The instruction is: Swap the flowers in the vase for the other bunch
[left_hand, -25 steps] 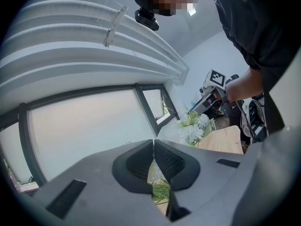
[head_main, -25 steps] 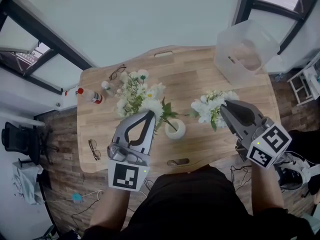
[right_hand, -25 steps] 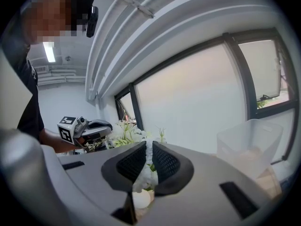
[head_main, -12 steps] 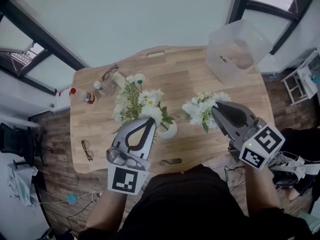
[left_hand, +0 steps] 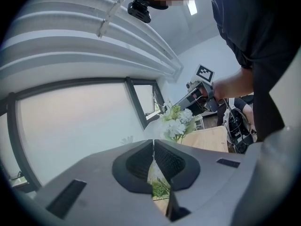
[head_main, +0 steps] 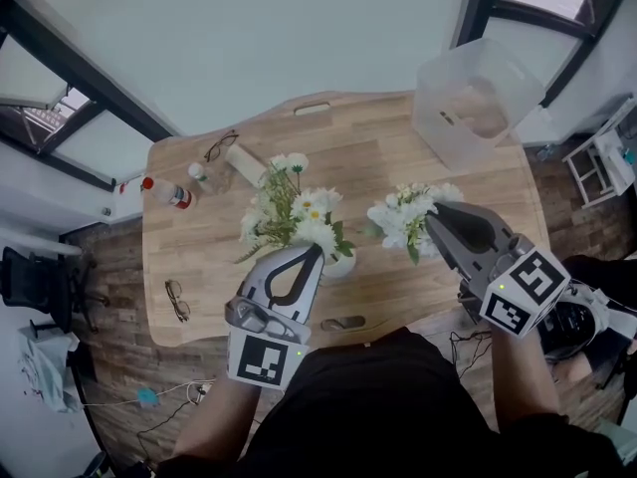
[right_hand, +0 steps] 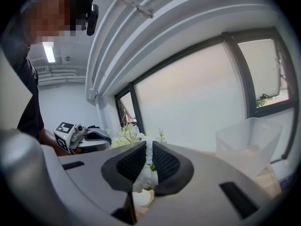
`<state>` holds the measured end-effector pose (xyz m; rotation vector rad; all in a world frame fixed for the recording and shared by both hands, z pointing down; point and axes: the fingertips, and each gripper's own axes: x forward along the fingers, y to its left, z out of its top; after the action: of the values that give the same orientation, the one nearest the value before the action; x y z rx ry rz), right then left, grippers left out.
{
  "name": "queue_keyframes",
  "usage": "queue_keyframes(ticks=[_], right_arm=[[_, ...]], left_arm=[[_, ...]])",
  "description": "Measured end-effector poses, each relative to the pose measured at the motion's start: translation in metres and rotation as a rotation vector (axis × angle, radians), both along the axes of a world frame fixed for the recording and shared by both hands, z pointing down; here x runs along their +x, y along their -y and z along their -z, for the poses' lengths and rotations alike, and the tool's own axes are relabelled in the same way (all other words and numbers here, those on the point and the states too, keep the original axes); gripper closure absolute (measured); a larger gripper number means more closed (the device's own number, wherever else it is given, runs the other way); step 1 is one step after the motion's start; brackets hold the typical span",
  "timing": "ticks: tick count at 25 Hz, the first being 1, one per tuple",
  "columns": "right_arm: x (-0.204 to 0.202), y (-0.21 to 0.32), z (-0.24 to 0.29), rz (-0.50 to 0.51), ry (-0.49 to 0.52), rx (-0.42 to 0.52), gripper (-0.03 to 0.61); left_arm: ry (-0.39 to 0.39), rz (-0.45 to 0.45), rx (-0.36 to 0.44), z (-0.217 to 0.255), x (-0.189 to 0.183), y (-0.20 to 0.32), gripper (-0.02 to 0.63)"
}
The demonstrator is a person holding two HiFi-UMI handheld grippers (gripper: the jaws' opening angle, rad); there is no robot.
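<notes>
My left gripper (head_main: 317, 251) is shut on the stems of a bunch of white daisies with green leaves (head_main: 294, 207). The bunch stands upright right over the small white vase (head_main: 343, 261). The gripper and leaves hide the vase mouth, so I cannot tell whether the stems are inside. Green stems (left_hand: 160, 187) show between the left gripper's (left_hand: 154, 143) nearly closed jaws. My right gripper (head_main: 431, 211) is shut on a second white bunch (head_main: 400, 217), held above the table to the right of the vase. In the right gripper view the white blooms (right_hand: 146, 171) sit between the right gripper's (right_hand: 149, 145) jaws, and the vase (right_hand: 141, 197) shows below them.
A clear plastic bin (head_main: 476, 100) stands at the back right of the wooden table (head_main: 368, 162). Glasses (head_main: 220, 147), a red-capped bottle (head_main: 165, 192), a small bottle (head_main: 199, 175) and a pale roll (head_main: 249, 164) lie at the back left. A second pair of glasses (head_main: 179, 300) lies near the front left edge.
My left gripper has carried its daisy bunch right and down, from beside the vase to over it. The right gripper has kept its bunch still.
</notes>
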<state>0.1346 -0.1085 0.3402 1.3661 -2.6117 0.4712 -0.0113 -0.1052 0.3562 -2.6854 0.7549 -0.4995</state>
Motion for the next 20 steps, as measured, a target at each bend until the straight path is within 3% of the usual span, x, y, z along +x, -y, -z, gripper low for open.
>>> queue_keyframes(ticks=[20], right_arm=[[-0.002,-0.002,-0.003,-0.043,-0.02,-0.027,0.517]], left_arm=[[-0.016,-0.047,-0.039,-0.016,0.001,-0.001,0.598]])
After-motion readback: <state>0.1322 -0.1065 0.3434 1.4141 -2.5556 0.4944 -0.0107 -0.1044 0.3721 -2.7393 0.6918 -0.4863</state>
